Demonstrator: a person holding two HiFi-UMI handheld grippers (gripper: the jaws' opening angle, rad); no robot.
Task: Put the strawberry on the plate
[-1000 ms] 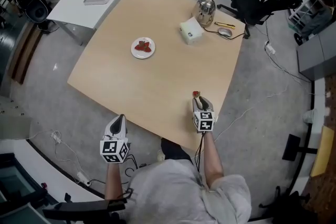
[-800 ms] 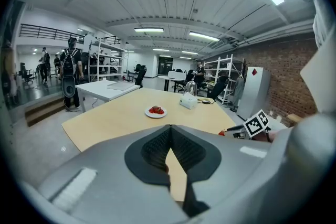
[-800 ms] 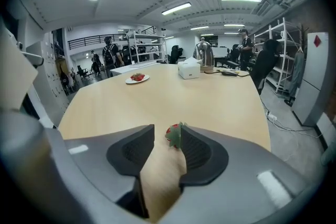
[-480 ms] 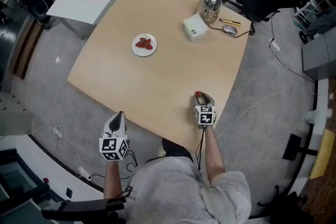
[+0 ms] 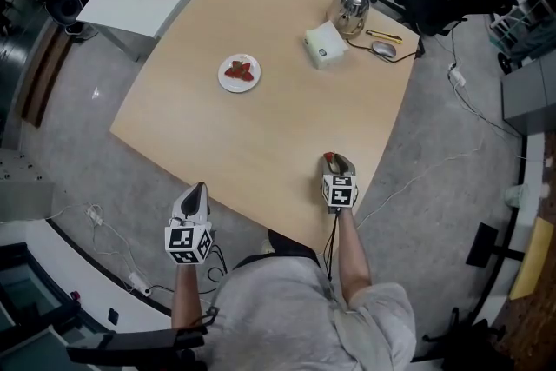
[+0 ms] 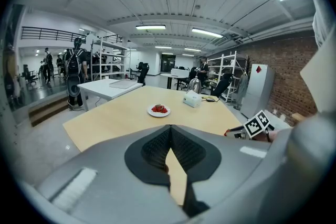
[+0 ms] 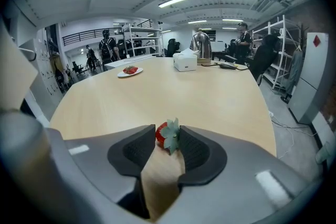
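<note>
**Strawberry pinched at the near desk edge, plate well away**

The right tongs [image 5: 338, 162] have just been closing and now pinch the strawberry [image 7: 161, 134] between their tips, low over the desk [image 5: 261, 135]. This is well apart from the plate [image 5: 223, 79], nearer the person and to the plate's right in the head view. The plate carries red strawberries [image 5: 240, 71]. A stretch of plain desk lies between plate and held fruit. Right of the plate, off that stretch, stand a tissue box [image 5: 326, 44], a kettle [image 5: 351, 8], a mouse [image 5: 383, 50] and a pen [image 5: 383, 36]. The left tongs [image 5: 198, 189], tips together and holding nothing, hang off the desk's near edge, well apart from the plate.
</note>
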